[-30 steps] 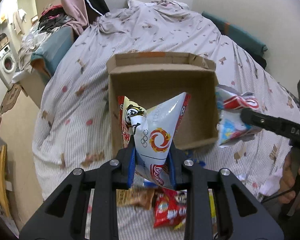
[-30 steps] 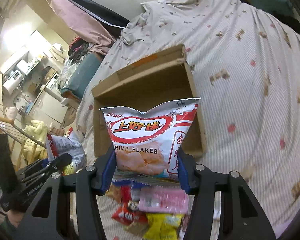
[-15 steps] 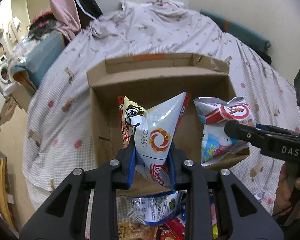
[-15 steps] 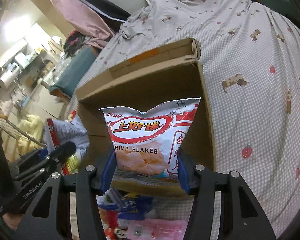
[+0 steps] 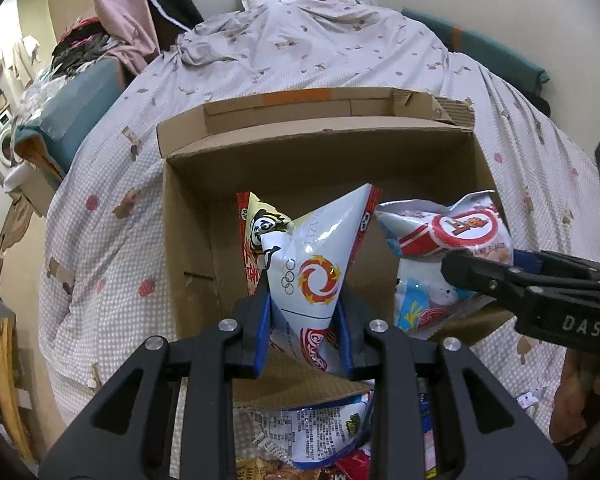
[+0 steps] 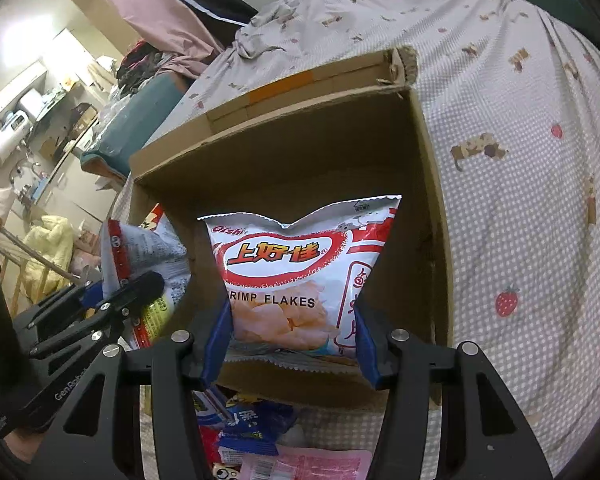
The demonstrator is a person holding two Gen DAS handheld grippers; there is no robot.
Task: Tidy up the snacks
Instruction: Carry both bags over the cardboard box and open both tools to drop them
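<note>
1. Left wrist view: the left gripper [image 5: 305, 334] is clamped on one white snack bag [image 5: 308, 276], held over the open cardboard box [image 5: 188, 248]. The right gripper [image 5: 476, 270] enters from the right, gripping a second bag, the shrimp flakes bag [image 5: 440, 240]. More packets lie below the box – partly cut off, too jumbled to count.

2. Right wrist view: the right gripper [image 6: 292, 342] pinches the shrimp flakes bag [image 6: 300, 276] over the same box [image 6: 432, 216]. The box sits on a bed with a patterned sheet [image 6: 520, 120] – a cluttered room lies behind.
</note>
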